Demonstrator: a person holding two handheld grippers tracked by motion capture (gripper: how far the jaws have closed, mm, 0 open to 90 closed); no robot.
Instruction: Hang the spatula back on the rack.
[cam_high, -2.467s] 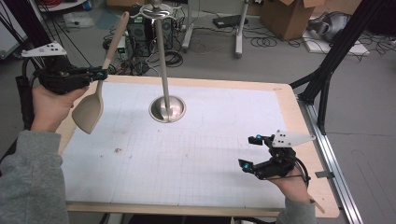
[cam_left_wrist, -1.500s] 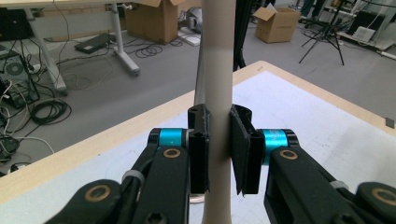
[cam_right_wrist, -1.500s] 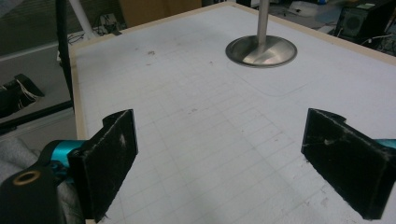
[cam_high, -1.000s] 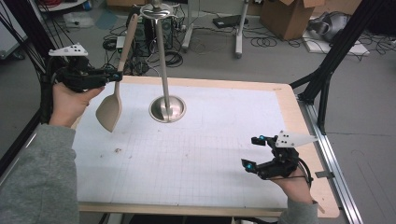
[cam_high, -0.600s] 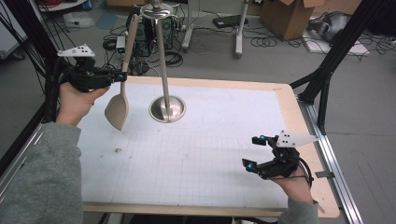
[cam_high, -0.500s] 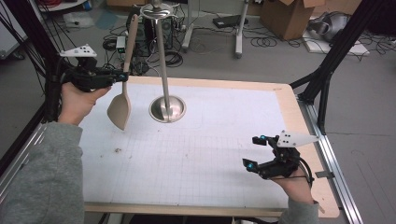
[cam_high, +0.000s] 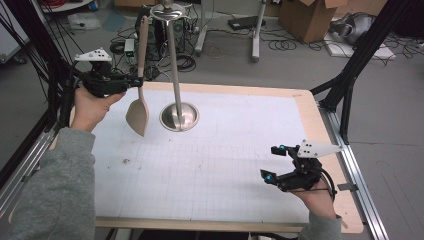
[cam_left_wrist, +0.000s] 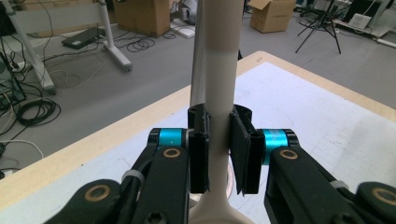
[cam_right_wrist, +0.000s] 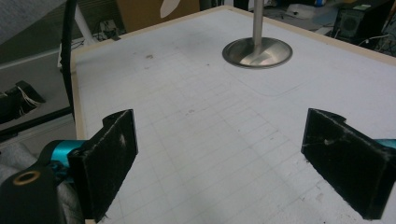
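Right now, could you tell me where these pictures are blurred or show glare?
High view: evenly lit, glare on the metal stand's base. Left gripper view: the spatula handle close up looks soft; the floor behind is sharper. Right gripper view: near pads slightly blurred.

High view down over table (cam_high: 240, 165); tool views close, sharing stand (cam_high: 178, 116).

Grey floor (cam_high: 300, 65) — cables (cam_high: 285, 45); cardboard boxes (cam_high: 310, 17)
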